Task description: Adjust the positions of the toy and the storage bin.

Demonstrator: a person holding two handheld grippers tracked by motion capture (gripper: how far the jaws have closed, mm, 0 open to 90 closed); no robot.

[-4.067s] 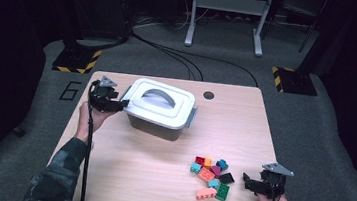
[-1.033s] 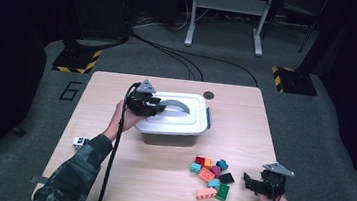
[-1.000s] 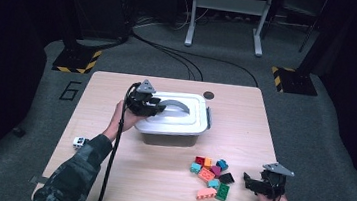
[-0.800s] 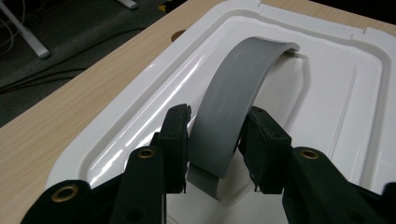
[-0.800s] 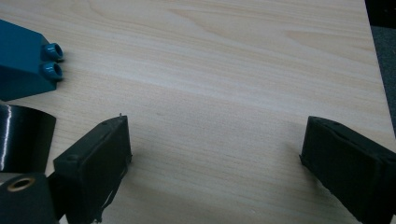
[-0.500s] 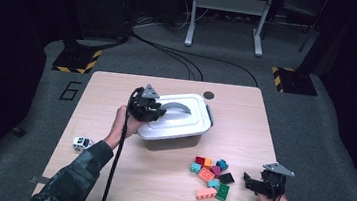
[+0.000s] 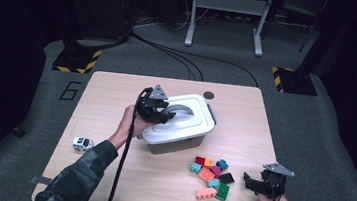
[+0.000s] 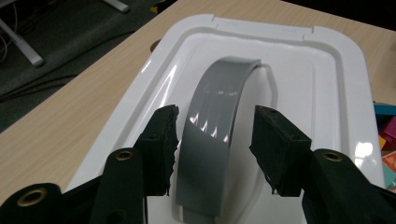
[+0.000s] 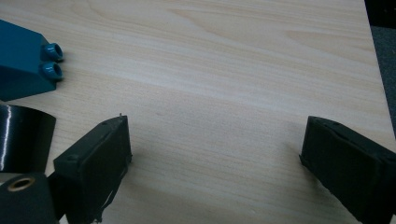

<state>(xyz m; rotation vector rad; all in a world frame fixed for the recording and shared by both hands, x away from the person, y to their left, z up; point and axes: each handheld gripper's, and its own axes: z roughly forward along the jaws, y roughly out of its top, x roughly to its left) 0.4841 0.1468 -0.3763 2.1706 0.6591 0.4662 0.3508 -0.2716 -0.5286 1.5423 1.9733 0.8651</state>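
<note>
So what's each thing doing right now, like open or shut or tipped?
lid: lifted off the box at an angle, resting skewed on it
grey handle: between the left jaws, pads not pressing
box: partly uncovered, upright
left gripper: open, jaws just widened
right gripper: open, nothing between jaws
blocks: loose pile on the table
toy car: upright on its wheels
</note>
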